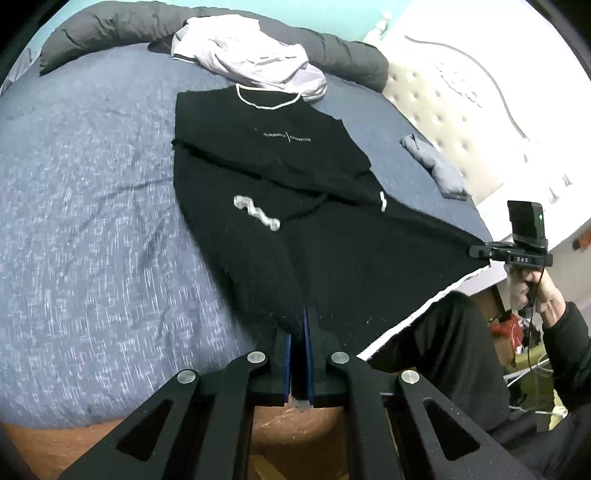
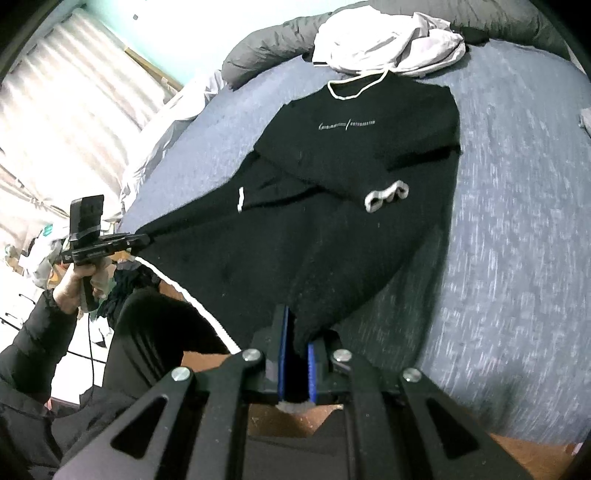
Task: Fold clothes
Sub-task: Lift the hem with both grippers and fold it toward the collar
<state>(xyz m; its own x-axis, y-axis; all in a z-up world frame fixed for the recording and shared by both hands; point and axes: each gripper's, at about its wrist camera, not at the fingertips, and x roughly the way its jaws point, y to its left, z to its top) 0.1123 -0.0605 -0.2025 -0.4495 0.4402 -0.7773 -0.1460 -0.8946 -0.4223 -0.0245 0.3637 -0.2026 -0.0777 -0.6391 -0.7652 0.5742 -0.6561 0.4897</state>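
Black sweatshirt (image 1: 280, 173), sleeves folded inward, chest lettering illegible; hem corners are clamped by left gripper (image 1: 298, 332) and right gripper (image 2: 295, 332). Pinched fabric is hidden between pads; blue bedspread (image 1: 92, 221) is blurred.

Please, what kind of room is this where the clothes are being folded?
Most likely a bedroom. The black sweater is spread on a bed with a blue-grey cover, a tufted headboard stands at one end, and a dark bolster-like roll lies along the far edge.

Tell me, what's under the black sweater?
The black sweater lies on the blue bedspread, which shows all around it. Anything else beneath is covered.
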